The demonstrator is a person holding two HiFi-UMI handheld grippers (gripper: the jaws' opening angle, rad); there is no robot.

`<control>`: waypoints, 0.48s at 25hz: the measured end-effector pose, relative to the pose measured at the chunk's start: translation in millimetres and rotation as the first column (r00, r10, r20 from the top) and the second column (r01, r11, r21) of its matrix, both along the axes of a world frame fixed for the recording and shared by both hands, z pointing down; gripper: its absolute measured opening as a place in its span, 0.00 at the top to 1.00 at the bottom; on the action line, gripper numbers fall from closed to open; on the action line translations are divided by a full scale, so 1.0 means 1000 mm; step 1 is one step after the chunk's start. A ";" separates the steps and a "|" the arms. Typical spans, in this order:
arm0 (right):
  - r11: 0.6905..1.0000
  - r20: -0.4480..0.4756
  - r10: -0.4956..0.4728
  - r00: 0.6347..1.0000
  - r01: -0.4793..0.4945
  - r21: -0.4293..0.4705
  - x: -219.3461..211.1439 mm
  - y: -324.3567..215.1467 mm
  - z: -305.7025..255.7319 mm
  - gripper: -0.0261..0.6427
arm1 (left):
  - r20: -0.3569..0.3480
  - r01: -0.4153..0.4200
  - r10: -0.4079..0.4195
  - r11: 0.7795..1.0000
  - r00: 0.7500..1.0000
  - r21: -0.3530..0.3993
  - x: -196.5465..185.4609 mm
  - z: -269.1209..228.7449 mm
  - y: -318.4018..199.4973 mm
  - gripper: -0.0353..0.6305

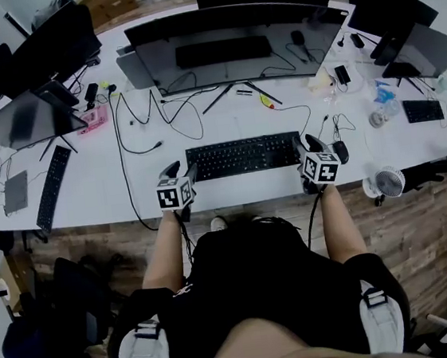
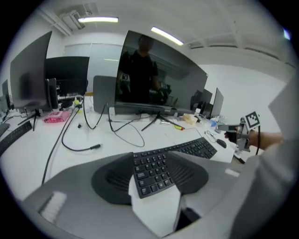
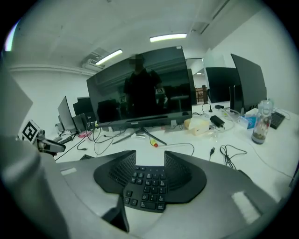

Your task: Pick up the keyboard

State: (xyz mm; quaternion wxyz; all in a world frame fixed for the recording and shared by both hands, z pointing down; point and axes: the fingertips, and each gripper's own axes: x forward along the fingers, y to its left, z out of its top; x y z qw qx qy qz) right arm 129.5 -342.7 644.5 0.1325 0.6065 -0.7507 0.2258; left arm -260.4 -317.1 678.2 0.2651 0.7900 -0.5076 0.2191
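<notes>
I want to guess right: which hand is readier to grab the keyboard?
Neither beats the other. The left gripper, jaws open, straddles the keyboard at its left end; the right gripper, also open, straddles its right end.

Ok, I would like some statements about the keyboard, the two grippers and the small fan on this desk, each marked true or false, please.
1. The black keyboard lies flat on the white desk. True.
2. The left gripper is at the keyboard's left end and the right gripper is at its right end. True.
3. The left gripper's jaws are shut with nothing between them. False: they stand apart, and the keyboard's end shows between them.
4. The small white fan stands to the left of the keyboard. False: the fan stands to its right, near the desk's front edge.
</notes>
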 end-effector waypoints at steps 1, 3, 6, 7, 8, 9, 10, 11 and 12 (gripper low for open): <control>1.000 -0.002 -0.002 1.000 0.002 -0.030 0.003 0.000 0.013 0.72 | -0.001 0.005 -0.005 1.000 1.000 -0.031 -0.002 0.012 0.000 0.58; 0.997 -0.001 -0.002 1.000 0.002 -0.080 0.008 -0.002 0.036 0.71 | -0.008 0.017 -0.018 0.995 1.000 -0.094 -0.007 0.036 0.002 0.58; 0.990 0.023 0.008 1.000 -0.005 -0.140 0.013 -0.005 0.062 0.71 | -0.032 0.034 -0.040 0.988 0.999 -0.151 -0.012 0.057 0.001 0.57; 0.987 0.033 0.015 0.999 -0.010 -0.158 0.015 -0.005 0.069 0.70 | -0.044 0.042 -0.050 0.985 0.998 -0.167 -0.012 0.062 0.000 0.57; 0.985 0.040 0.023 0.999 -0.016 -0.173 0.018 -0.006 0.076 0.70 | -0.057 0.049 -0.061 0.982 0.997 -0.182 -0.013 0.067 -0.001 0.57; 0.982 0.045 0.032 0.999 -0.023 -0.186 0.020 -0.006 0.082 0.70 | -0.070 0.054 -0.069 0.979 0.995 -0.197 -0.013 0.072 -0.003 0.57; 0.979 0.045 0.039 0.998 -0.029 -0.200 0.023 -0.006 0.089 0.70 | -0.080 0.057 -0.076 0.976 0.994 -0.210 -0.013 0.076 -0.004 0.56; 0.976 0.044 0.044 0.998 -0.033 -0.213 0.025 -0.006 0.095 0.70 | -0.087 0.059 -0.080 0.973 0.993 -0.221 -0.014 0.080 -0.005 0.56; 0.973 0.044 0.046 0.998 -0.035 -0.227 0.025 -0.006 0.100 0.70 | -0.090 0.059 -0.082 0.971 0.993 -0.230 -0.015 0.083 -0.007 0.56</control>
